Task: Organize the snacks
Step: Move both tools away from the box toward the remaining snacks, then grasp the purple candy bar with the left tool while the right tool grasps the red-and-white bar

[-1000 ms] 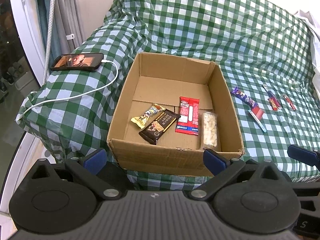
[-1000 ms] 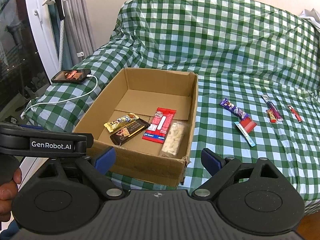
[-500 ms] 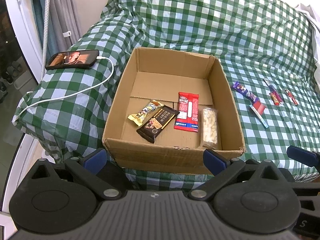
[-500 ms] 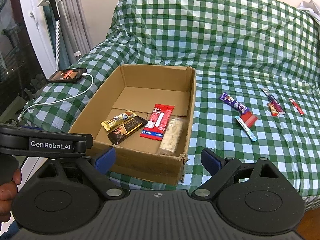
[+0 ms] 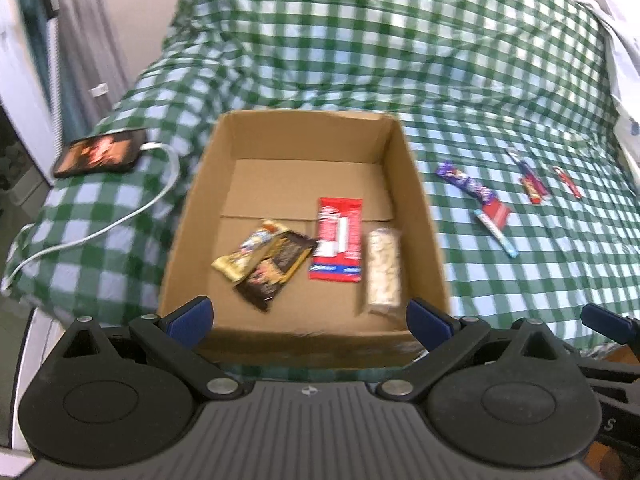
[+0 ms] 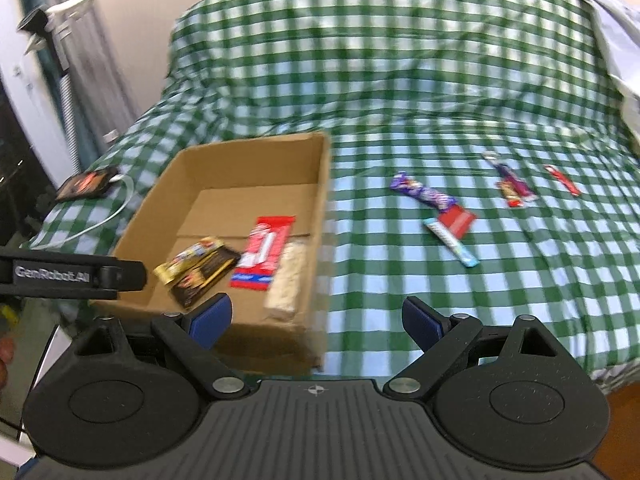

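Cardboard box holding four snack packets, loose snacks on checked cloth, tongs spread wide

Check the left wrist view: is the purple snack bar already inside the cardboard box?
No, the purple snack bar lies on the checked cloth outside the cardboard box.

My left gripper and right gripper look alike: matte black ribbed housings, round discs on either side, silver pivot screws and blue finger pads. White "GenRobot.AI" lettering marks the left unit's black side.
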The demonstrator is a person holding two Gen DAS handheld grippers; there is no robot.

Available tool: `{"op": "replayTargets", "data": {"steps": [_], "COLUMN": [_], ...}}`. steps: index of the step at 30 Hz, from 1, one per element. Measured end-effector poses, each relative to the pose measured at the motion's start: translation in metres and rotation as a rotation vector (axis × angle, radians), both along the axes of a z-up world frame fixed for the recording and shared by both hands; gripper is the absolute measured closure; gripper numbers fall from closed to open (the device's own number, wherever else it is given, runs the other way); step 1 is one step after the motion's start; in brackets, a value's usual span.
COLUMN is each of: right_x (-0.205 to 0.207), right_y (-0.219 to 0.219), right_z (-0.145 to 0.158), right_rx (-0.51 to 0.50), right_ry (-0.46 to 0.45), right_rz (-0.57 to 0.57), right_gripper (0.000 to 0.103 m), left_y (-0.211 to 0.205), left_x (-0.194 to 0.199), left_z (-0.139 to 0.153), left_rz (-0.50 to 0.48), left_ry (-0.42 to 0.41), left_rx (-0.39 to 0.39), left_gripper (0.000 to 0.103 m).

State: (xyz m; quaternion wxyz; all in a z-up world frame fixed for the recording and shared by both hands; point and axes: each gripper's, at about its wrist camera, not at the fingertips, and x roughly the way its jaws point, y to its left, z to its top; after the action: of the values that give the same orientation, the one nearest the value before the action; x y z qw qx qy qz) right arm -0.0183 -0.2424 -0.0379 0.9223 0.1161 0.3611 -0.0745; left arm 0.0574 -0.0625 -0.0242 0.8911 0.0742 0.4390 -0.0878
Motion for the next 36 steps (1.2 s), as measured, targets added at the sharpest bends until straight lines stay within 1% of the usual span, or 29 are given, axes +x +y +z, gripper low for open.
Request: {"op": "replayTargets", "data": {"steps": [5,8,11,14,15,18,21,24,27,31,33,34,35,36], "right_x": [-0.004,-0.004,-0.002,0.008,0.015,0.039,0.075,0.112,0.152,0.209,0.234,0.24,0.245,0.246], "right_y": [-0.05,-0.084,-0.116,-0.147,-0.157,-0.182,-0.204,-0.225,-0.238,-0.246,-0.244,-0.239,-0.231,-0.223], "right_z": [-0.007,-0.014,-0.021,-0.033,-0.039,-0.06,-0.091,-0.123,-0.148,-0.181,-0.198,-0.2,-0.201,-0.202], "right_rx": [0.005,0.011,0.0,0.01,0.013,0.027,0.028,0.058,0.08,0.121,0.105,0.063,0.002,-0.054], "right_ry": [0.002,0.014,0.018,0.023,0.025,0.036,0.063,0.084,0.087,0.122,0.164,0.161,0.161,0.17], "right_rz": [-0.125,-0.205,-0.266,-0.31,-0.319,-0.313,-0.3,-0.309,-0.313,-0.323,-0.323,-0.322,-0.302,-0.276], "right_gripper": [0.01,0.01,0.01,0.01,0.01,0.009,0.009,0.009,0.009,0.009,0.006,0.006,0.016,0.023], "left_y": [-0.05,-0.085,-0.121,-0.156,-0.168,-0.204,-0.236,-0.261,-0.275,-0.279,-0.279,-0.279,-0.281,-0.283], "left_x": [0.018,0.037,0.063,0.096,0.108,0.146,0.187,0.225,0.254,0.282,0.291,0.294,0.297,0.3], "left_z": [0.005,0.005,0.001,-0.009,-0.015,-0.034,-0.06,-0.086,-0.108,-0.127,-0.134,-0.136,-0.14,-0.146], "left_rz": [-0.088,-0.133,-0.149,-0.143,-0.145,-0.127,-0.099,-0.075,-0.04,-0.002,0.015,0.02,0.022,0.02], "left_ry": [0.001,0.029,0.051,0.076,0.084,0.109,0.13,0.156,0.161,0.178,0.183,0.187,0.195,0.207], "left_rx": [0.016,0.002,-0.003,-0.004,-0.011,0.0,0.036,0.045,0.076,0.072,0.066,0.063,0.06,0.056], "left_gripper": [0.0,0.0,0.0,0.0,0.0,0.0,0.0,0.0,0.0,0.0,0.0,0.0,0.0,0.0]}}
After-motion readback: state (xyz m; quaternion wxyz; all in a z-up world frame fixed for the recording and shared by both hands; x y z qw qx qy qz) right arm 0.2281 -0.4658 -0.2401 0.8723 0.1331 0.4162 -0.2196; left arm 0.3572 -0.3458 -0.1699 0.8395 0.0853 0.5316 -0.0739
